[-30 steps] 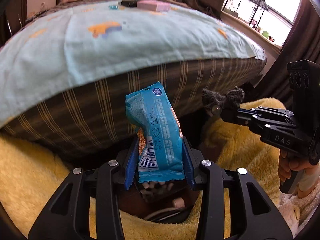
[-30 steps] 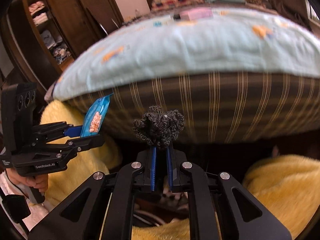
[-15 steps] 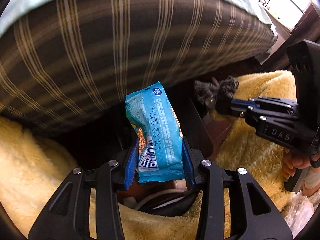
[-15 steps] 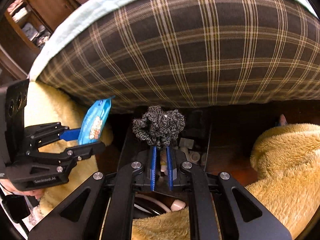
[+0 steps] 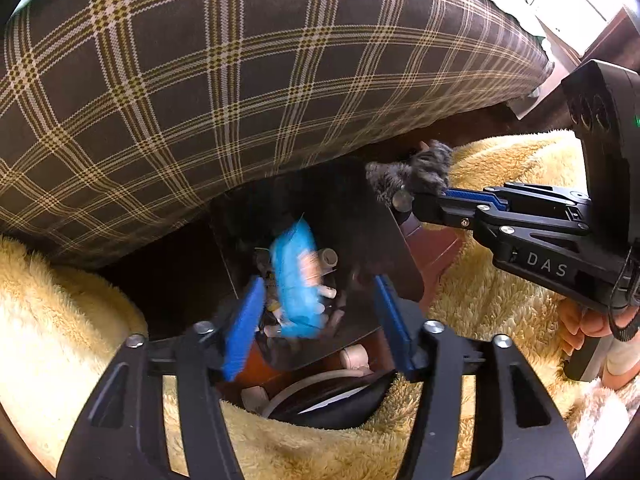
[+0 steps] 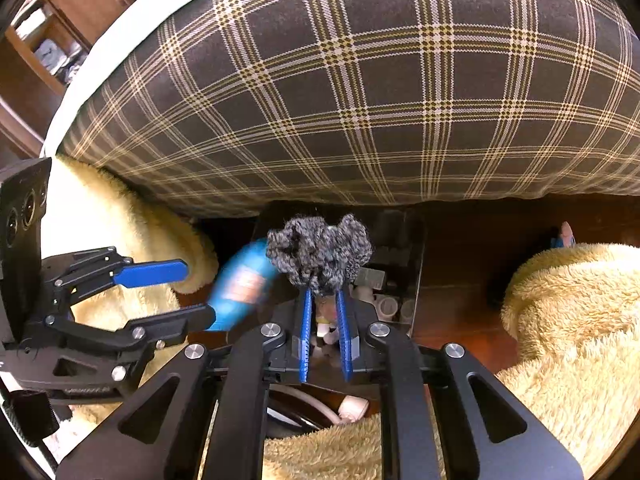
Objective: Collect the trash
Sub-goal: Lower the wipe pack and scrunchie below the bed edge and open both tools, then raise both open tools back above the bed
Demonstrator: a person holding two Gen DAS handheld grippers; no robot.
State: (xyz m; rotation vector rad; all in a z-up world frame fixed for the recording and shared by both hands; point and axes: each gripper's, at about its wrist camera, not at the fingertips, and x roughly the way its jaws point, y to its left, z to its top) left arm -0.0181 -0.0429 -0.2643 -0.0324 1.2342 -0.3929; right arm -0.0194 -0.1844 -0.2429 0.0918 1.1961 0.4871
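While its jaws are opening, the left hand-held gripper (image 5: 316, 312) is standing spread with the blue snack wrapper (image 5: 296, 280) blurred between its blue pads (image 5: 244, 324) and touching neither; a second ago those pads were clamping it upright. The wrapper is now sitting over the mouth of the dark bin (image 5: 360, 220) just beyond the fingertips. The bin's rim is hard to make out against the shadow, and its contents are showing only in part: small pale cylinders (image 5: 330, 257) and other scraps too dim to name.

In the right wrist view, the right hand-held gripper (image 6: 324, 300) is pinching a grey knitted wad (image 6: 320, 252) at its fingertips, its jaws opening slightly while the wad is still sitting between them, above the same bin. A hand (image 5: 580, 328) is gripping its handle, cut off at the frame edge.

Yellow fleece blankets (image 5: 60, 312) are lying on both sides of the bin. Beyond, the brown plaid side of the bed (image 5: 240, 80) is filling the upper frame; earlier its pale blue cover was visible.
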